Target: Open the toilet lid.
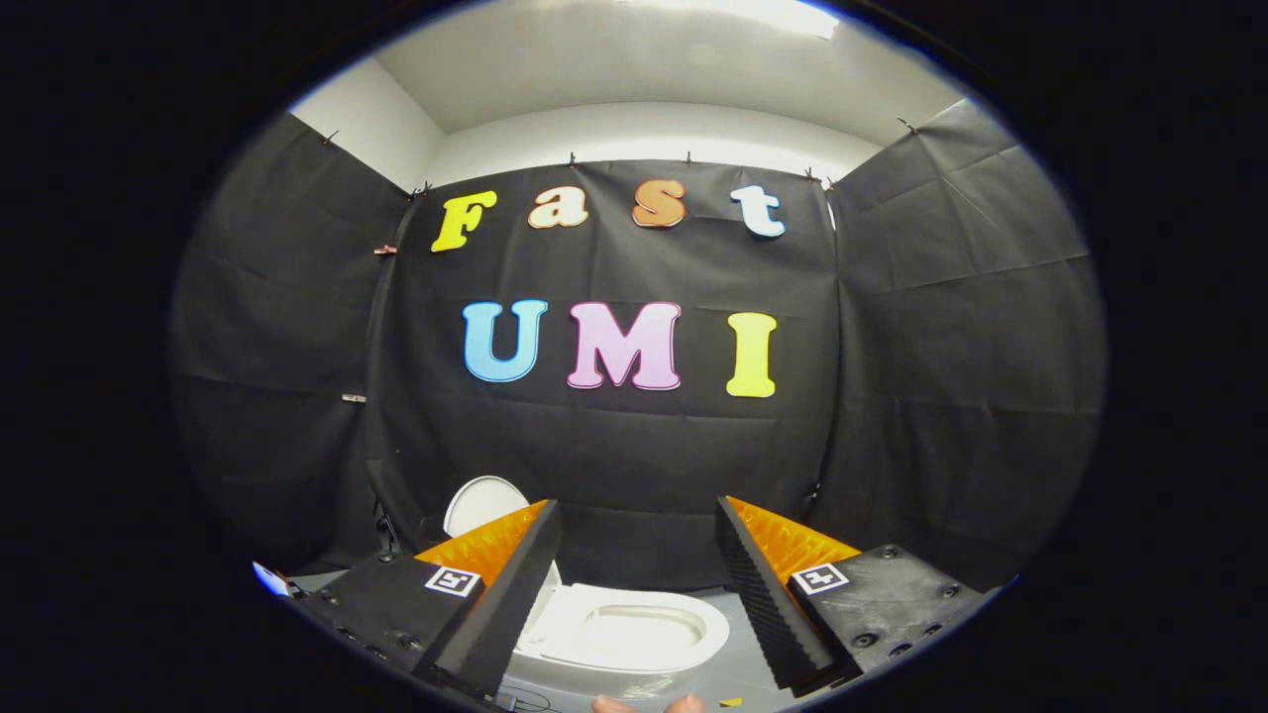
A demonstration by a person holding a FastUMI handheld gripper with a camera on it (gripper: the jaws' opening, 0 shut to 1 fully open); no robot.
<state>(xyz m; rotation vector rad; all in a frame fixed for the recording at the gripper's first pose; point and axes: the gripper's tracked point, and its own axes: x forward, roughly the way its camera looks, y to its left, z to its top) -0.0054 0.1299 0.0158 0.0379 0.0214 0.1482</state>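
A white toilet (634,634) stands on the floor below and ahead of me, its seat ring and bowl showing between my two fingers. Its white lid (482,503) stands upright behind the bowl, leaning toward the black cloth wall, partly hidden by my left finger (500,594). My gripper (639,594) is open and held above the bowl, with a wide gap and nothing between the fingers. The right finger (768,594) stands apart from the toilet.
Black cloth walls close the booth on three sides, close behind the toilet. The floor (738,673) around the bowl is grey. Fingertips of a hand (644,705) show below the gripper. A small yellow scrap (730,702) lies on the floor.
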